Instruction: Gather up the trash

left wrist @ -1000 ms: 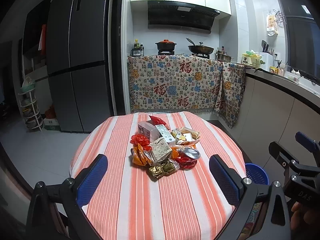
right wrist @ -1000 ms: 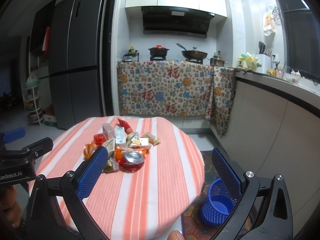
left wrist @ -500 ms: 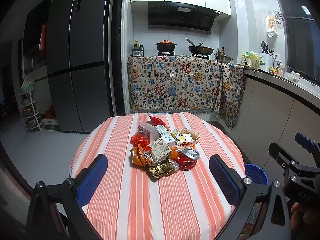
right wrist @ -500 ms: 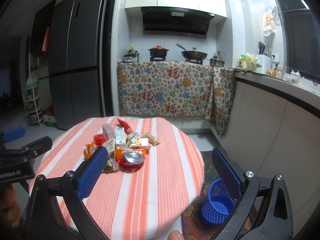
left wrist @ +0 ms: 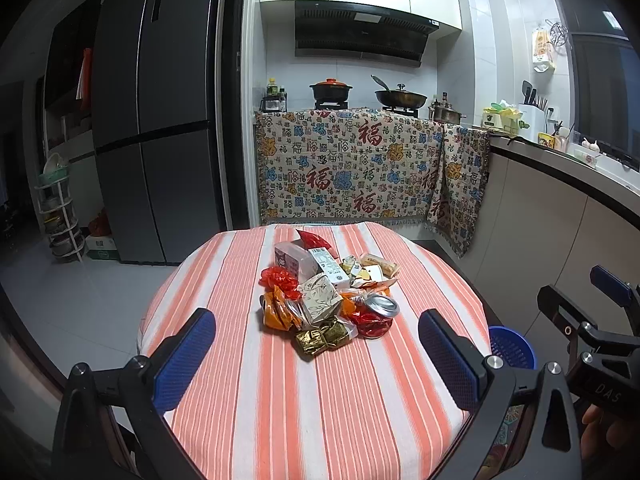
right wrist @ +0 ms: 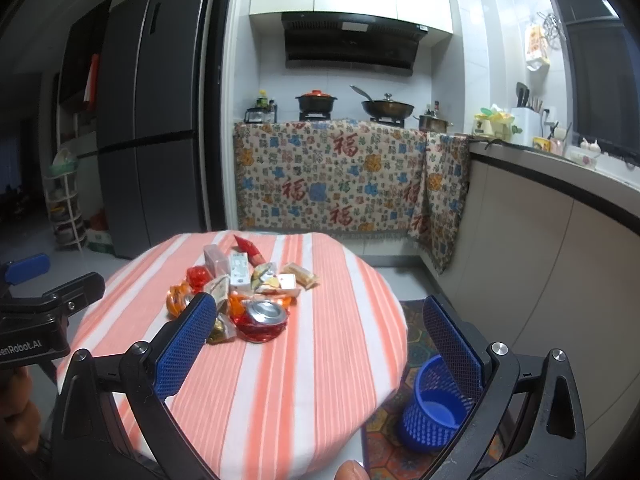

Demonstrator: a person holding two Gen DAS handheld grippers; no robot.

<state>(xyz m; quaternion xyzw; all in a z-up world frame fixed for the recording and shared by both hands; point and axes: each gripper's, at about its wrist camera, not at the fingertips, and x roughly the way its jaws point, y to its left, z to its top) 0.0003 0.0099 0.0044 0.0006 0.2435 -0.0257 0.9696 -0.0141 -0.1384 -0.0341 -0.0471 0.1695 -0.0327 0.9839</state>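
Hovering over the near edge of the round desk, the left tool has its blue-padded fingers spread wide with nothing between them. The right tool is likewise spread wide and empty, held at the desk's right side; its left pad overlaps the trash pile in the right wrist view, but contact cannot be judged. The desk carries an orange-and-white striped cloth. The trash pile sits near the desk's middle, all pieces touching or overlapping: a crushed red can with its silver top up at the near right, a gold foil wrapper at the near edge, an orange wrapper at the left, a crumpled red wrapper behind it, a small patterned paper box in the centre, a clear plastic box and a white carton toward the far side, and a red packet farthest away. A blue mesh basket stands upright on a patterned floor mat just right of the desk, below its rim; it looks empty. Part of a hand shows at the left edge of the right wrist view, under the other tool.
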